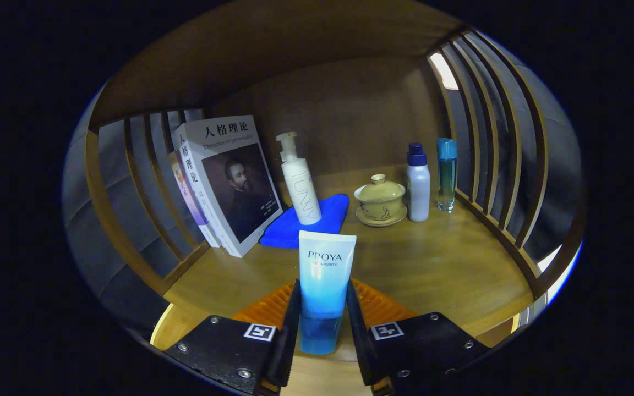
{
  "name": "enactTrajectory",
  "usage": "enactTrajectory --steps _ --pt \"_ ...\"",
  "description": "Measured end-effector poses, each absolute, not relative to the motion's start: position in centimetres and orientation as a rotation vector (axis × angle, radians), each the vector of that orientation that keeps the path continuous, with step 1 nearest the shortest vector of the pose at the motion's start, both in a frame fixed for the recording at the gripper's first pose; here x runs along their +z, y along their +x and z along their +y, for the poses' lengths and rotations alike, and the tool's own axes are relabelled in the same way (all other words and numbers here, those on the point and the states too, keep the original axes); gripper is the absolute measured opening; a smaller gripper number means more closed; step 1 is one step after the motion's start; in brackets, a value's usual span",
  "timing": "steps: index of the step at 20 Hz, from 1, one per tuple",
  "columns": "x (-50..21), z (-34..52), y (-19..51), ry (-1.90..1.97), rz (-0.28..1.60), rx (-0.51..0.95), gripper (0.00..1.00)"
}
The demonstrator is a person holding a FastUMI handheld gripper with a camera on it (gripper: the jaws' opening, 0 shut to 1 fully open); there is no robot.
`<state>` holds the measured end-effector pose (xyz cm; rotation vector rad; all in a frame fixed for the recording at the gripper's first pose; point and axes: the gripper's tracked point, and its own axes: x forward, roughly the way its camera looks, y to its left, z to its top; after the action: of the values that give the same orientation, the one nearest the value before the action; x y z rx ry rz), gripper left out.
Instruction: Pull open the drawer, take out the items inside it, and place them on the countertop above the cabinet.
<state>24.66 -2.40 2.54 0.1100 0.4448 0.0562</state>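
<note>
A pale blue cosmetic tube [323,286] stands upright between my fingers, its flat crimped end up and its darker cap end down. My gripper [322,324] is shut on the tube, both fingers pressing its lower sides. The tube hangs just over the front part of the wooden countertop [438,269]. Beyond it, a white pump bottle [299,184] stands on a blue cloth [317,223].
Several books [223,181] lean against the slatted left wall. A lidded tea bowl on a saucer [380,199], a white bottle with a blue cap [418,184] and a clear blue bottle [446,173] stand at the back right. Wooden slats [493,165] fence the right side.
</note>
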Motion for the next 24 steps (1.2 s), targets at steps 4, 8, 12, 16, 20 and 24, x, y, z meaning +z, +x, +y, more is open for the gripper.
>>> enactTrajectory --steps 4,8,12,16,20,24 --pt "3.7 -3.0 24.3 0.077 0.368 0.005 0.63" --pt "6.4 -3.1 21.2 0.023 0.261 -0.021 0.95" --pt "7.3 -2.2 17.4 -0.019 0.204 -0.007 0.95" --pt "7.0 -0.8 13.5 -0.043 0.178 0.020 0.95" --pt "6.8 0.3 10.1 -0.065 0.151 0.036 0.95" --pt "6.7 1.4 6.7 -0.078 0.097 0.043 0.95"
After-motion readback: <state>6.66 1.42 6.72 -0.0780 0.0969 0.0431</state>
